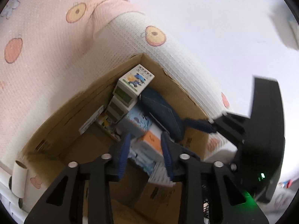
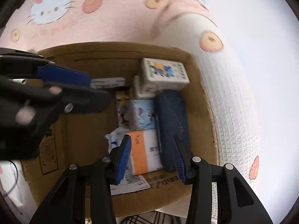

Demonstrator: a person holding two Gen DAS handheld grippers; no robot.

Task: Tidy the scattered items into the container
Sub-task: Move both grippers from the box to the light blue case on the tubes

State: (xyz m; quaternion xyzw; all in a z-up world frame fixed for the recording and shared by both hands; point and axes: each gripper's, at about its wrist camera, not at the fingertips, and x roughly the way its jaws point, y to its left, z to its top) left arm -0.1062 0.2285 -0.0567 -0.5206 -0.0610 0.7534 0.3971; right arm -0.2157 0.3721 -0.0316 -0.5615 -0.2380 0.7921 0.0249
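Observation:
An open cardboard box [image 1: 168, 74] [image 2: 112, 52] holds several items. Against its far wall lean stacked white cartons with a cartoon print [image 1: 135, 81] [image 2: 164, 72]. Beside them lies a dark blue pouch [image 1: 162, 110] [image 2: 171, 119], then a light blue tissue pack [image 1: 137, 121] [image 2: 143, 113] and an orange-and-white box [image 1: 151, 141] [image 2: 143, 149]. My left gripper [image 1: 146, 134] [image 2: 97, 87] hovers over the box, jaws apart, gripping nothing. My right gripper [image 2: 151, 137] [image 1: 188, 123] hangs open over the near rim, above the pouch and the orange box.
The box sits among pink bedding with cartoon cat and orange prints [image 2: 50, 7] and a rolled white waffle blanket [image 1: 168, 46] [image 2: 229, 93] along its side. Paper rolls [image 1: 18, 177] stand at the lower left. A shipping label [image 2: 129, 183] is stuck to the box's near flap.

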